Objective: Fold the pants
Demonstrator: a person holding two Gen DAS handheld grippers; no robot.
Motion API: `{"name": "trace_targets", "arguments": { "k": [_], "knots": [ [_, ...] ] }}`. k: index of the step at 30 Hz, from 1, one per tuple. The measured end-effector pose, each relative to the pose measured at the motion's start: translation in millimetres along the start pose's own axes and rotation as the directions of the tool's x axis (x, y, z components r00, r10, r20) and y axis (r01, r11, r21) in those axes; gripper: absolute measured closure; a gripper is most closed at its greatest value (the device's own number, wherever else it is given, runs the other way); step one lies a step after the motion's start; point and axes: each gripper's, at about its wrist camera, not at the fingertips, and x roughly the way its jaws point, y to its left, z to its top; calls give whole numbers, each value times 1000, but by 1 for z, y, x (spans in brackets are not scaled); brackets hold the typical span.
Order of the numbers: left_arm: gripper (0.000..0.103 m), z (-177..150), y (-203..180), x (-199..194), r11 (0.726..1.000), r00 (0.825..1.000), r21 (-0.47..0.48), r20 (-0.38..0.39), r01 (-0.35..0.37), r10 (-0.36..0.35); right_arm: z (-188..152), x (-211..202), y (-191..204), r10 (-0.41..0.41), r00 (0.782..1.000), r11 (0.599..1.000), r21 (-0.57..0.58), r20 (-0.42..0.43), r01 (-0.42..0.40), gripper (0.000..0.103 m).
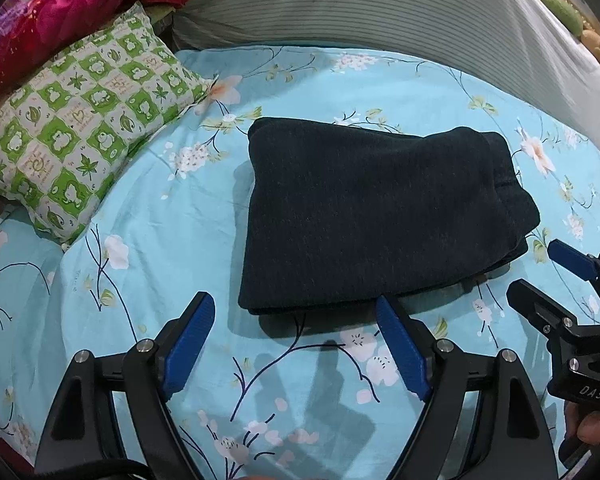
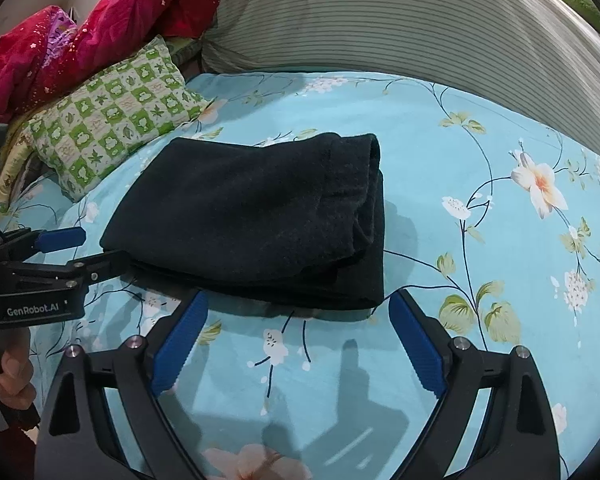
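Dark knitted pants (image 1: 380,216) were seen folded into a compact stack on the bed (image 1: 148,216) toward its near edge, while the left tool (image 1: 296,320) and right tool (image 2: 298,312) were held wide and empty just short of it, the fold judged finished.

Dark pants (image 1: 376,216), folded into a compact stack.
Lay flat on the floral blue bed sheet (image 1: 148,216), layered edges bunched and showing along the right side, smooth top face, neat fold line along the near edge.
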Motion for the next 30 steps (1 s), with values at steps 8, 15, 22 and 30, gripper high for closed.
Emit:
{"name": "trace_targets", "arguments": {
  "k": [8, 15, 22, 30],
  "knots": [
    [20, -4, -2, 1, 1000, 1000, 20, -3, -14, 14, 0, 3, 5, 10, 1000, 1000, -24, 21, -9, 11],
    [20, -4, -1, 3, 1000, 1000, 22, -2, -18, 18, 1, 4, 7, 17, 999, 999, -43, 31, -16, 11],
    [20, -1, 1, 3, 1000, 1000, 19, 7, -22, 21, 2, 3, 11, 23, 998, 998, -66, 55, -20, 11],
    [20, -1, -1, 3, 1000, 1000, 21, 8, -23, 23, 3, 4, 9, 21, 998, 998, -58, 56, -18, 11]
  ]
}}
